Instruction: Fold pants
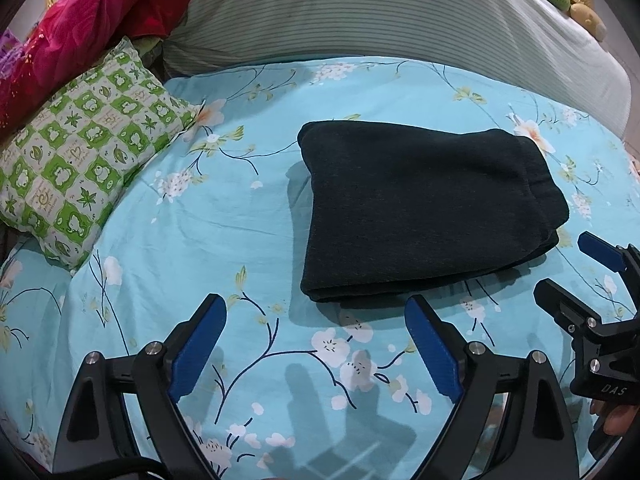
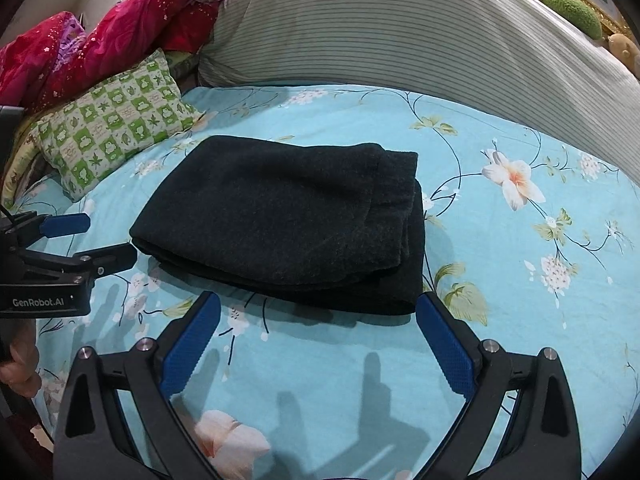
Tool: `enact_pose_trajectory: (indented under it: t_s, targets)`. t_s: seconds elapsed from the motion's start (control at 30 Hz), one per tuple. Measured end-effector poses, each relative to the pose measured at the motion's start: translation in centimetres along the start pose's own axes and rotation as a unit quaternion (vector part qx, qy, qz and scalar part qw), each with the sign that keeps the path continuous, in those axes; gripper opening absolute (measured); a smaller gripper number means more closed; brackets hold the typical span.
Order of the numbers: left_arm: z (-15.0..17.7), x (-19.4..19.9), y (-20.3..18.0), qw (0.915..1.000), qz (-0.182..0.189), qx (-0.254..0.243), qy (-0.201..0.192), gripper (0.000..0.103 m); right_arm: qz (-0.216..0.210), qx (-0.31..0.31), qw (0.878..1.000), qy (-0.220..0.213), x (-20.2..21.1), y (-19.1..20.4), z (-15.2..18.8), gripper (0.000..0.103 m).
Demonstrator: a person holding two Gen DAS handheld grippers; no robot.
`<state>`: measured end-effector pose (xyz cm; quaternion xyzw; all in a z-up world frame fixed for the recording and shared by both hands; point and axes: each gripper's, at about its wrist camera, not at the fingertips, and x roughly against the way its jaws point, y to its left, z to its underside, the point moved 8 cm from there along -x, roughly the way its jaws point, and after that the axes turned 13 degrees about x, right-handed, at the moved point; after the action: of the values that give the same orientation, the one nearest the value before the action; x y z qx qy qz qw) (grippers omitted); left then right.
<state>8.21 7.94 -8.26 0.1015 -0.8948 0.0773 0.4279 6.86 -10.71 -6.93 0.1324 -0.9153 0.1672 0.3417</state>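
The dark pants (image 1: 420, 208) lie folded into a compact stack on the floral blue sheet (image 1: 224, 216). In the right wrist view the same pants (image 2: 288, 220) show their layered edges at the right and front. My left gripper (image 1: 316, 308) hovers open just short of the stack's near edge, nothing between its blue pads. My right gripper (image 2: 318, 304) is open too, above the sheet in front of the stack. Each gripper appears in the other's view: the right gripper (image 1: 564, 264) at the right edge, the left gripper (image 2: 108, 236) at the left edge, both with fingers apart.
A green checked pillow (image 1: 84, 148) lies at the left. A large striped bolster (image 1: 360, 12) runs along the back, with red bedding (image 1: 88, 20) piled at the back left. Plush toys (image 2: 576, 8) sit at the back right. A hand (image 2: 20, 364) holds the left gripper.
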Motion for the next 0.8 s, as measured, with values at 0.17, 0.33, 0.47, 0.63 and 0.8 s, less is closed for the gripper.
enact_pose_trajectory:
  t_s: [0.17,0.33,0.47,0.63,0.8]
  targets:
    - [-0.03,-0.13,0.03,1.0000,-0.002,0.000,0.001,0.092,-0.001,-0.005,1.000,0.000,-0.22,-0.31,-0.12,0.098]
    - [0.00,-0.15,-0.02,1.0000,0.000,0.000,0.002,0.092,-0.003,-0.005,1.000,0.000,-0.27,-0.36,-0.10,0.098]
    - [0.02,-0.22,-0.12,1.0000,0.000,-0.003,0.004,0.092,-0.005,-0.005,1.000,0.000,-0.25,-0.32,-0.06,0.098]
    - [0.01,-0.21,-0.29,1.0000,0.001,-0.007,0.004,0.092,-0.005,-0.007,1.000,0.000,-0.22,-0.22,-0.04,0.098]
    - [0.02,-0.19,-0.36,1.0000,0.001,-0.007,0.003,0.092,-0.004,-0.006,1.000,-0.002,-0.09,-0.17,-0.09,0.098]
